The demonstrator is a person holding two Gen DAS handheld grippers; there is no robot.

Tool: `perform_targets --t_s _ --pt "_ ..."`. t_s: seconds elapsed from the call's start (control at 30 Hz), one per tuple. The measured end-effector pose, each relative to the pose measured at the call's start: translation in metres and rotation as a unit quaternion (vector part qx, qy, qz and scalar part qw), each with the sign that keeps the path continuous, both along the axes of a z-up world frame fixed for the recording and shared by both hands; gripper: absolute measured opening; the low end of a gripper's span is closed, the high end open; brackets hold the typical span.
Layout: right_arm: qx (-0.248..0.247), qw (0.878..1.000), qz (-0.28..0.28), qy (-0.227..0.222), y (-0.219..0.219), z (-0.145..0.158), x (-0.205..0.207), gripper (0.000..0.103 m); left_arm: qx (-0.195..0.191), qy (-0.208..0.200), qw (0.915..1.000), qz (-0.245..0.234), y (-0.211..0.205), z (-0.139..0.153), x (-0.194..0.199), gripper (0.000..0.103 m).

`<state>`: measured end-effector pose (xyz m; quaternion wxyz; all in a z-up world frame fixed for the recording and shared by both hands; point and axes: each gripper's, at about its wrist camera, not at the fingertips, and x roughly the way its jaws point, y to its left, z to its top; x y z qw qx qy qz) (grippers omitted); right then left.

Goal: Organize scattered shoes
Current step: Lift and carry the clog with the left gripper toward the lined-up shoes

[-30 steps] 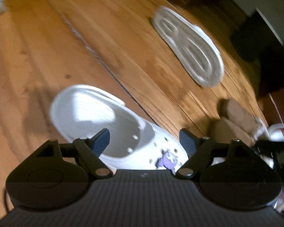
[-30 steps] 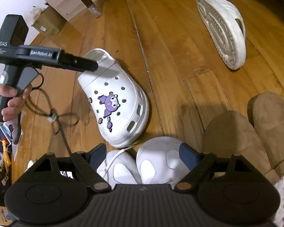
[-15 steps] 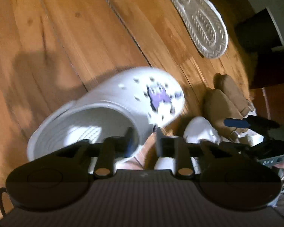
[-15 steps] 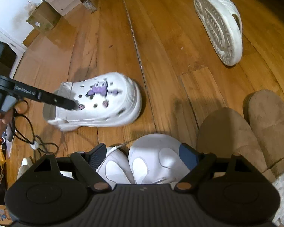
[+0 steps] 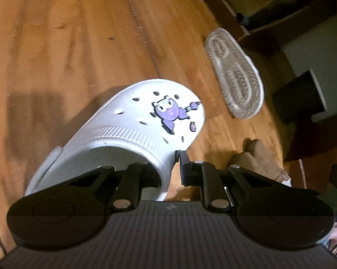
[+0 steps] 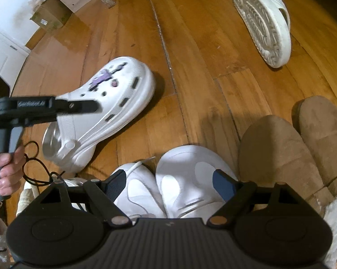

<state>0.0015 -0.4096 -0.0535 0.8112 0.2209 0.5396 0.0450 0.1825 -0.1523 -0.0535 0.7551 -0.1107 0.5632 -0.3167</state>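
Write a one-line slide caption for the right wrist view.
Left tool grips the white clog by its rim, tilted off the floor; right tool open above sneakers.

Clog (image 6: 105,109) lies on floor (image 6: 191,51), left of centre in right wrist view, toe pointing up-right, heel nearest the hand (image 6: 4,170); left gripper (image 5: 170,168) clamps clog's opening rim, one finger inside, one outside; pair of sneakers (image 6: 168,186) side by side just below clog, directly ahead of right gripper (image 6: 170,183), its jaws spread over them, touching nothing; pair of slippers (image 6: 298,143) right of sneakers, touching them; overturned slide (image 6: 262,20) far up-right, sole up, well apart from the rest; cardboard boxes (image 6: 49,15) at far upper left; cable (image 6: 38,170) on floor between hand and sneakers.
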Motion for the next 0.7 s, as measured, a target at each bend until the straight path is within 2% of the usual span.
perform_targets --t_s 0.13,0.3,0.37,0.5,0.7 --pt "0.008 1.0 0.012 -0.007 0.012 0.006 0.0 0.085 0.033 -0.042 0.9982 0.029 0.023 0.019 -0.02 0.014" --pt "-0.002 0.999 0.052 -0.014 0.044 0.014 0.001 0.085 0.039 -0.06 0.9942 0.081 0.072 0.041 -0.052 0.014" --pt "-0.013 0.997 0.073 -0.018 0.061 0.019 0.0 0.085 0.056 -0.073 0.9908 0.1 0.09 0.05 -0.067 0.014" --pt "-0.019 0.991 0.128 -0.026 0.105 0.027 -0.008 0.085 0.081 -0.092 0.9811 0.15 0.123 0.063 -0.103 0.016" --pt "-0.053 0.976 0.207 -0.046 0.16 0.042 -0.032 0.085 0.099 -0.111 0.9599 0.238 0.173 0.079 -0.17 0.014"
